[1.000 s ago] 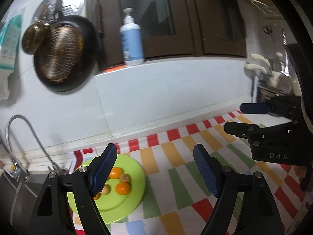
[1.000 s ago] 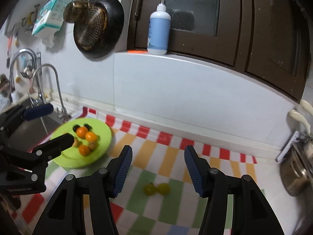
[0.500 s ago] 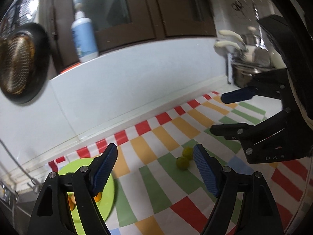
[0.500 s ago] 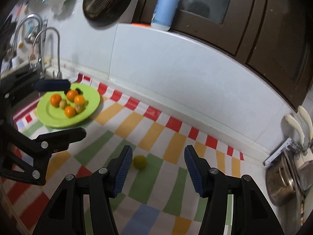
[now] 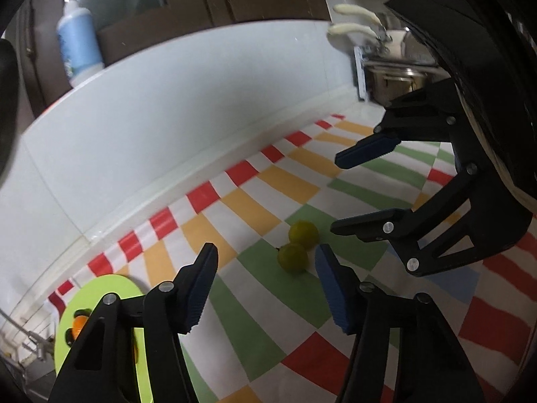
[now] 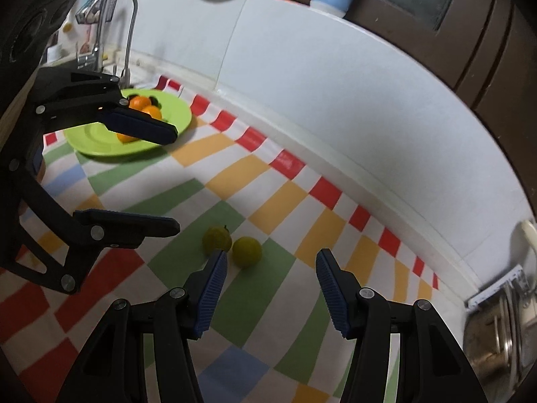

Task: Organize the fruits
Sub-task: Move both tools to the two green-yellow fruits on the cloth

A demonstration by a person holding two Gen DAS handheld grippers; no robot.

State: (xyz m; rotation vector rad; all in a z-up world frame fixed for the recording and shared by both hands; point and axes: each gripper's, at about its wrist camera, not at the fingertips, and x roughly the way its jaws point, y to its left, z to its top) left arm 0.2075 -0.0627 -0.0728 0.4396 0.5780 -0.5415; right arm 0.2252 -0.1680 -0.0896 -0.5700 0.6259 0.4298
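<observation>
Two small yellow-green fruits lie touching each other on the checkered cloth, also seen in the right wrist view. My left gripper is open and empty, just short of them. My right gripper is open and empty, close behind the fruits; it also shows in the left wrist view. A green plate at the far left holds several small oranges and other small fruits, partly hidden by the left gripper's fingers.
A sink tap stands behind the plate at the left. A steel pot and utensils stand at the right end of the counter. A blue-white pump bottle sits on the ledge above the white backsplash.
Both grippers have swung away from the plate and closed in on the two yellow-green fruits, which now sit near the fingertips. Both stay open.
</observation>
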